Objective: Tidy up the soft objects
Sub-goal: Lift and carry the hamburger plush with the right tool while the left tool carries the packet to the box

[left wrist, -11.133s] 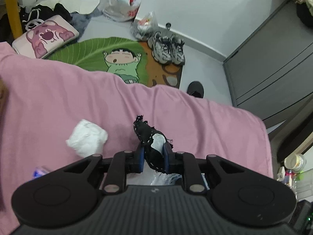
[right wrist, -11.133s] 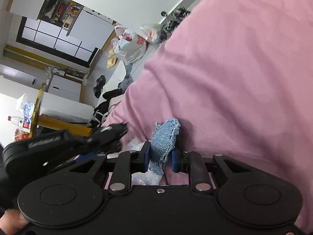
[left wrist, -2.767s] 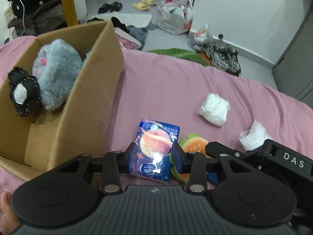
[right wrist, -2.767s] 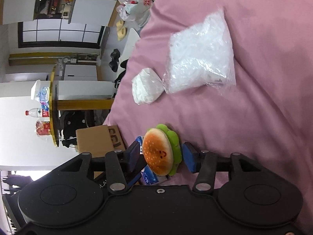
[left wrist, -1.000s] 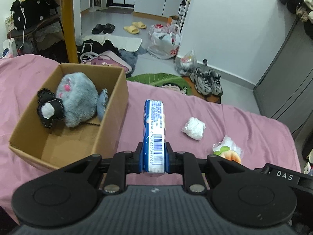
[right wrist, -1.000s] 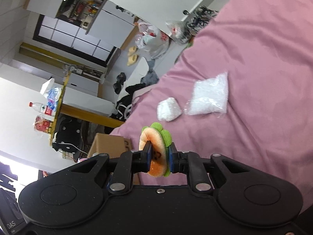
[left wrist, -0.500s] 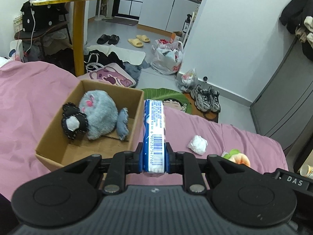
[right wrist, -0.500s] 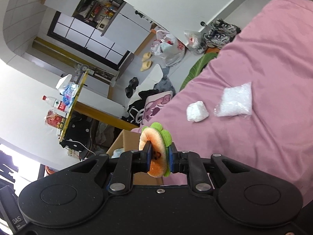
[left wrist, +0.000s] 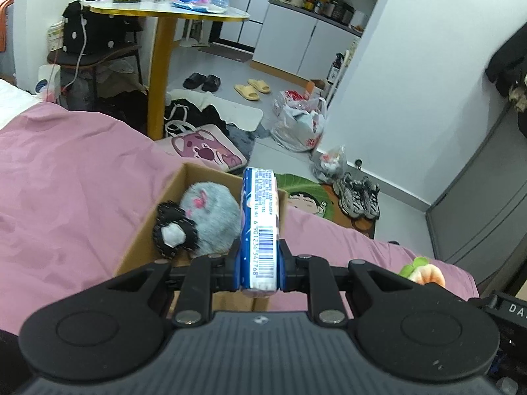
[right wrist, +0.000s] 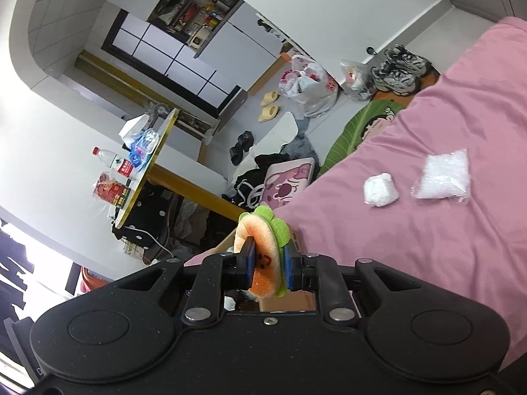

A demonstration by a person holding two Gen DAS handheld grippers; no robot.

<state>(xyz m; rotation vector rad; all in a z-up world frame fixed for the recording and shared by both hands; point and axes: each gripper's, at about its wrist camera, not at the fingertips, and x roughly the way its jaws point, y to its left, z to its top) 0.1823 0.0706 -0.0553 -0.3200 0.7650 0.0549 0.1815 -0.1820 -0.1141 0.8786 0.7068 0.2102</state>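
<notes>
A pink bed cover [left wrist: 75, 191] fills the lower left of the left view, with a cardboard box [left wrist: 138, 250] at centre holding a grey plush [left wrist: 210, 217]. A blue tissue pack [left wrist: 262, 230] is pinched upright in the left tool [left wrist: 260, 270]. A burger plush [right wrist: 263, 253] is clamped in the right tool [right wrist: 266, 266], lower centre.

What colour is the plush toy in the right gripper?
Orange burger plush with a green felt lettuce fringe; clearest in the right wrist view.
</notes>
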